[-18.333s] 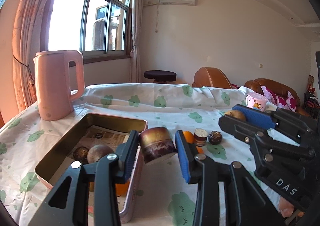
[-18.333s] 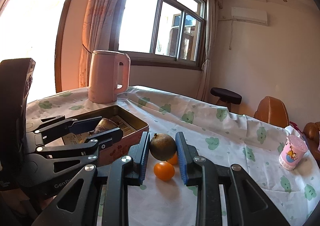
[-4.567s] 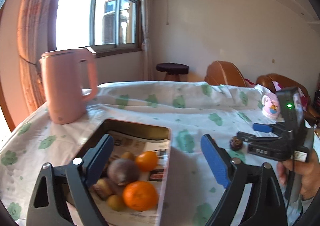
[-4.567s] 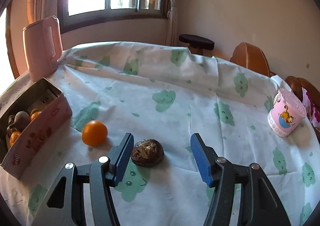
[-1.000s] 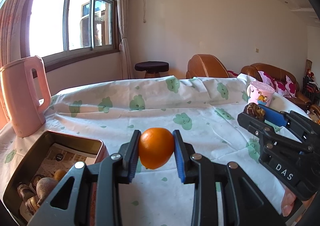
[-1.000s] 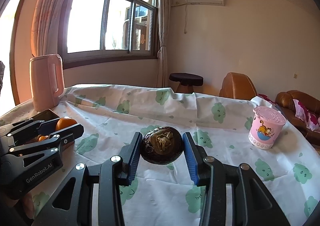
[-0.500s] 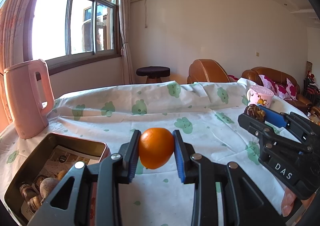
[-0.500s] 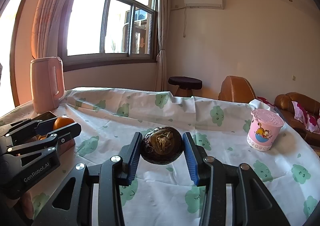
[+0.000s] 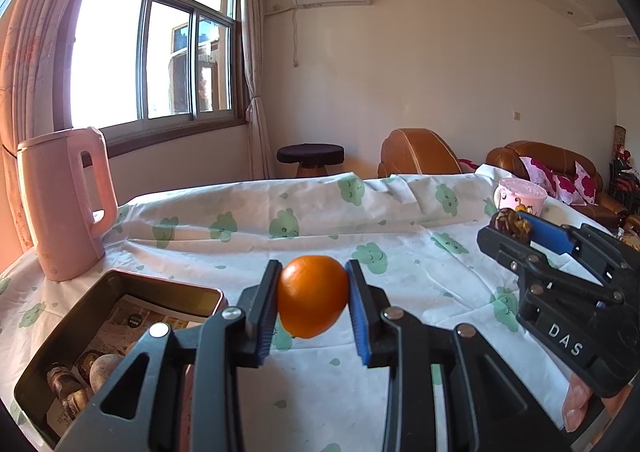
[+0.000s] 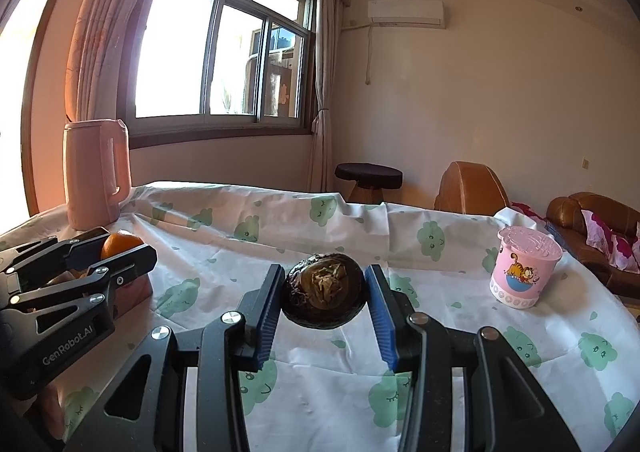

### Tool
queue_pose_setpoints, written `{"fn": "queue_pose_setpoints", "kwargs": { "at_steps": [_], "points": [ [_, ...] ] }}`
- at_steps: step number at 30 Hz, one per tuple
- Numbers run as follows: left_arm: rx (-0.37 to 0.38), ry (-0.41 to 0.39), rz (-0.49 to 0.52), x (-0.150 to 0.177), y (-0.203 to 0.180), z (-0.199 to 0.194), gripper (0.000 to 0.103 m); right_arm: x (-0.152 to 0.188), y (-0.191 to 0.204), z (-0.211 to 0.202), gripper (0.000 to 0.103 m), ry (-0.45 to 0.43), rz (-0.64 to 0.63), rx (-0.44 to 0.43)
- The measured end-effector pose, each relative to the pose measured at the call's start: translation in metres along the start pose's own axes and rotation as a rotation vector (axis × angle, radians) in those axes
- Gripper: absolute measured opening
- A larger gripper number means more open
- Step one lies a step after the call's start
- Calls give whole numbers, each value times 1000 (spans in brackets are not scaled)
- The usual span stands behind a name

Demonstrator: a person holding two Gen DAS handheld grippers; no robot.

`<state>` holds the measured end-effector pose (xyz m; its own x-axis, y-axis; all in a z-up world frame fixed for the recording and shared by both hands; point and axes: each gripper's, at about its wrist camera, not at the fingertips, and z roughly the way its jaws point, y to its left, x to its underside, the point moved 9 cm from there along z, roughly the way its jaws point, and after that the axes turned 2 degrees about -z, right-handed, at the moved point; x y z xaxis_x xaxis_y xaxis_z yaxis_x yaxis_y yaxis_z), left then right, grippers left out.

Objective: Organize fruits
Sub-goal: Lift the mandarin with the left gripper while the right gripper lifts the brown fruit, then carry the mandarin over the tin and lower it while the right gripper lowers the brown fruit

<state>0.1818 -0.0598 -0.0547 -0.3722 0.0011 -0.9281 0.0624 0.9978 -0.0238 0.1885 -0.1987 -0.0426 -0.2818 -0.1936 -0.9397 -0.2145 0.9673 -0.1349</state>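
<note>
**Both Hand-Held Grippers Carrying Fruit Above the Bench**

The metal tin is sitting at the near left of the bench, lined with printed paper. A pale round fruit and several dark brown pieces are lying in its near end; the print on the lining is too small to read. A pink cartoon cup is standing closed at the far right of the bench, its contents hidden. A pink kettle is standing upright behind the tin.

The left hand-held gripper is pinching an orange between its blue pads, holding it in the air just right of the tin's far corner. The right hand-held gripper is pinching a dark wrinkled fruit above the cloth, well apart from the tin.

View differences — the left wrist view is looking down into the tin and showing its contents; the right wrist view is showing only a corner of the tin's reddish wall behind the left tool. The cup's cartoon tiger is showing clearly only in the right wrist view. Fingertips of the person are appearing under the right tool in the left wrist view.

Writing — the right tool is bearing "DAS" on its side; the left tool is bearing "GenRobot.AI".
</note>
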Motion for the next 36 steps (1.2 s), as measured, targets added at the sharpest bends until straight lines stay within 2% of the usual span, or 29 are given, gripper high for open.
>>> {"fn": "queue_pose_setpoints", "kwargs": {
  "at_steps": [17, 28, 36],
  "points": [
    [9, -34, -13, 2, 6, -20, 33, -3, 8, -8, 44, -29, -26, -6],
    [42, -3, -26, 12, 16, -35, 33, -1, 41, -12, 44, -3, -42, -102],
    [15, 40, -55, 21, 43, -44, 33, -7, 83, -15, 44, 9, -61, -194]
  ]
}}
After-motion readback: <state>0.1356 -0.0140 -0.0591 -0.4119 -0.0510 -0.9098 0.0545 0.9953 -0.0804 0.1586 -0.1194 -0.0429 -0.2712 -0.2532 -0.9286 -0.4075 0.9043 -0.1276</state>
